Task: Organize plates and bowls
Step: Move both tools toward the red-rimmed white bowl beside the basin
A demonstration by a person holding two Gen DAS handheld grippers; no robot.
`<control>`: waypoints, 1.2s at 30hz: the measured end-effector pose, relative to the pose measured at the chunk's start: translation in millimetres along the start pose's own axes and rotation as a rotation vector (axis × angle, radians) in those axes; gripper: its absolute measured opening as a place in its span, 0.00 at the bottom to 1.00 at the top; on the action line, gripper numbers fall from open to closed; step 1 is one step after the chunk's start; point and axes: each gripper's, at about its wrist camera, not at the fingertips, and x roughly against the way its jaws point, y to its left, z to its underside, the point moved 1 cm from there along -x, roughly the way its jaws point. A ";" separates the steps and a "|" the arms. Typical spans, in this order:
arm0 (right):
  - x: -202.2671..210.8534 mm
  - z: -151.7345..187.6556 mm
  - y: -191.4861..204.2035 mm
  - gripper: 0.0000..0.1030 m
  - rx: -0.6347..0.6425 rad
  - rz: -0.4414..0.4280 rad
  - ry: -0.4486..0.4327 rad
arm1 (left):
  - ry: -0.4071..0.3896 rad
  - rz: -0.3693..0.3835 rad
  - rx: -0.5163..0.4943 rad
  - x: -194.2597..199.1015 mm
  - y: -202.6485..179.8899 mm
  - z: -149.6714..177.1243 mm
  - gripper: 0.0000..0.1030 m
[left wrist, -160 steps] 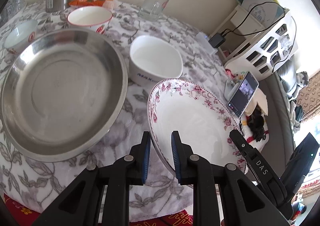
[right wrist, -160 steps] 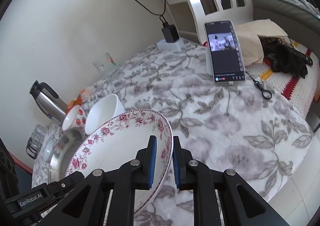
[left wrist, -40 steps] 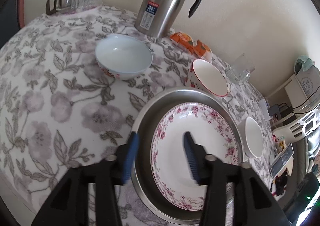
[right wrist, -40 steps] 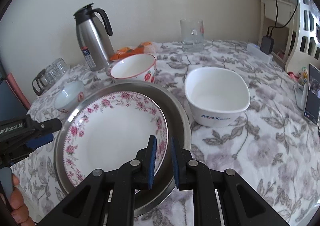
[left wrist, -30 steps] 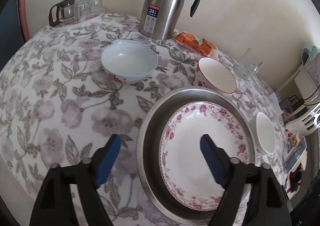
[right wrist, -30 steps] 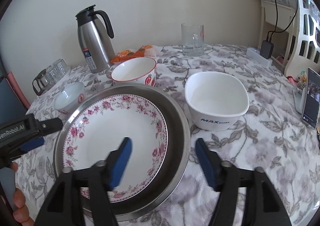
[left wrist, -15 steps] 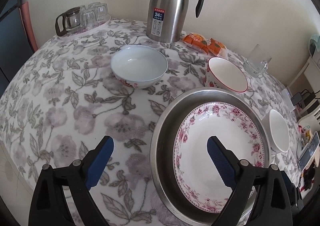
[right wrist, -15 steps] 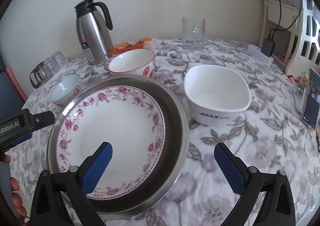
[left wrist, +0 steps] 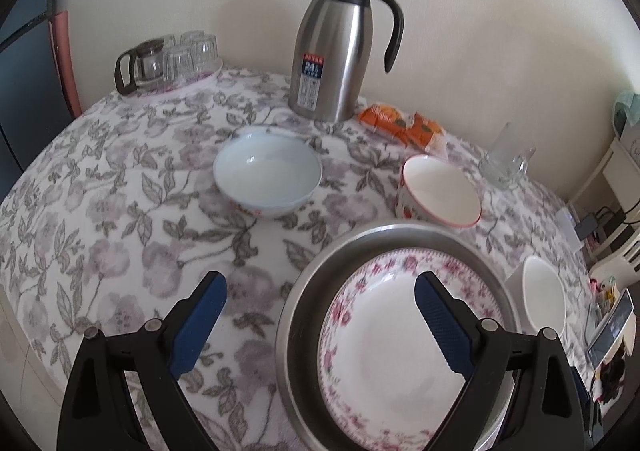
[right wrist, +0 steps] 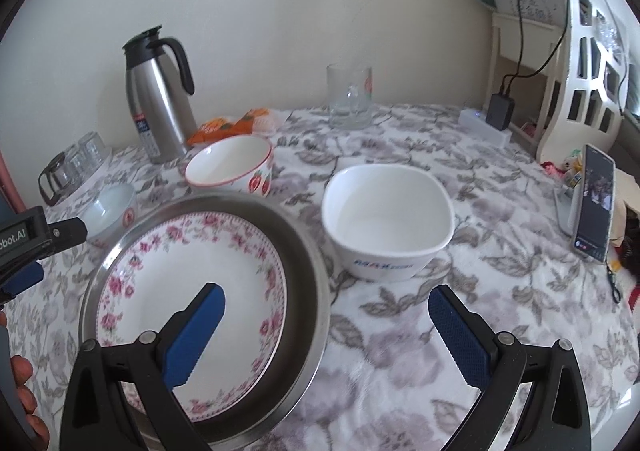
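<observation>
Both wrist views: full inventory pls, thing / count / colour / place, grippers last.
steel basin: 1, silver, near edge of the table
floral plate: 1, white with pink flowers, lying inside the steel basin
square bowl: 1, white with blue lettering, right of the basin
strawberry bowl: 1, white with red rim, behind the basin
pale bowl: 1, pale blue-white, left of the strawberry bowl
thermos jug: 1, steel with black handle, by the wall
snack packets: orange, count unclear, beside the jug
glass mug: 1, clear, by the wall
glass set: clear, count unclear, far left corner
phone: 1, screen lit, propped at right edge
left gripper: black, blue pads, open, empty
right gripper: same, open, empty
</observation>
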 end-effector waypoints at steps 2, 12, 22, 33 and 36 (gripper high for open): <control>1.4 -3.1 -3.4 1.00 -0.013 0.014 -0.024 | -0.027 -0.006 0.001 1.7 -2.2 -3.4 0.93; -6.2 -14.6 -7.0 1.00 -0.017 0.000 -0.033 | -0.031 0.054 0.093 -7.3 -5.8 -24.7 0.93; -22.7 -32.4 6.7 1.00 0.022 -0.007 -0.025 | -0.058 0.065 0.133 -18.8 -11.5 -51.7 0.93; -39.7 -66.6 8.4 1.00 0.045 -0.019 -0.003 | 0.008 0.191 0.088 -38.6 -32.7 -74.1 0.93; -47.0 -77.8 8.7 1.00 0.035 -0.056 0.016 | 0.019 0.173 0.048 -46.1 -39.0 -78.4 0.93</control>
